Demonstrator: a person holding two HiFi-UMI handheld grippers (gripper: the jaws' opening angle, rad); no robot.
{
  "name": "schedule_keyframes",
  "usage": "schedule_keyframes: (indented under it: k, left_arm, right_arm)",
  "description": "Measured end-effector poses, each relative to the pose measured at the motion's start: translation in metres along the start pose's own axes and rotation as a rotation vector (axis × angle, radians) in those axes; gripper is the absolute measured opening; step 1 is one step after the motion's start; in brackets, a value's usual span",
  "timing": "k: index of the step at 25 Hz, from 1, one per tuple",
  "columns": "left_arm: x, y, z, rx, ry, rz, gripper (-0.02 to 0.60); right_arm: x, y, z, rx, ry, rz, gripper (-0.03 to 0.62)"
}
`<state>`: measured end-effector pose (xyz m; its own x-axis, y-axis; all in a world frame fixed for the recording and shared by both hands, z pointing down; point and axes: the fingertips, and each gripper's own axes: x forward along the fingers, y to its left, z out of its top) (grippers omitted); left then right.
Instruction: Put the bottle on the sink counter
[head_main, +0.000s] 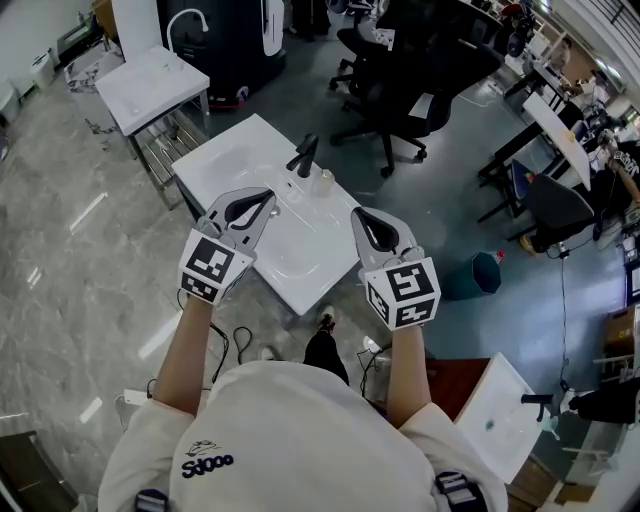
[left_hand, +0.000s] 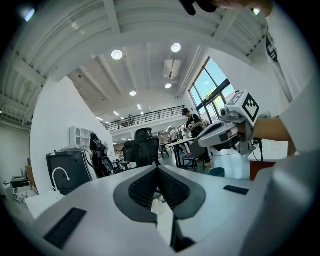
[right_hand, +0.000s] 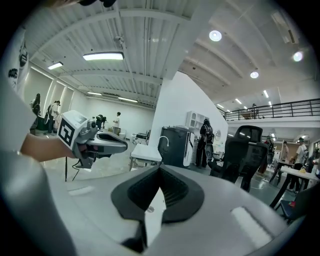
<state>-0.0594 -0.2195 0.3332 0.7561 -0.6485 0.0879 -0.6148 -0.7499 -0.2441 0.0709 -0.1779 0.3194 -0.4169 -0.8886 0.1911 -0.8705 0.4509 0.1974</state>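
stage: looks finished | bottle (head_main: 323, 182) sits on sink surface (head_main: 220, 158) beside faucet (head_main: 304, 155) | left gripper (head_main: 267, 196) jaws together, empty | right gripper (head_main: 358, 216) jaws together, empty | remaining: nothing apparent

Two tongs (head_main: 267, 199) (head_main: 359, 216), three sink counters (head_main: 230, 150) (head_main: 150, 90) (head_main: 485, 420), one bottle (head_main: 325, 182)

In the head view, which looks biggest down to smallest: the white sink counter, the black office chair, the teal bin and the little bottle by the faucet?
1. sink counter, the largest
2. black office chair
3. teal bin
4. bottle, the smallest

The chair and bin sit lower and farther from the camera, so their real sizes are unsure.
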Motion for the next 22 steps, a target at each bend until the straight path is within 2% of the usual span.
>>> schedule_keyframes:
  k: [11, 22]
  left_arm:
    - [-0.005, 0.003, 0.003, -0.002, -0.024, 0.012, 0.005]
    - [-0.003, 0.002, -0.007, -0.011, -0.006, 0.008, 0.005]
  right_arm:
    - [0.001, 0.003, -0.005, 0.012, 0.003, 0.0, 0.009]
    - [0.003, 0.002, -0.009, 0.016, 0.005, 0.005, 0.008]
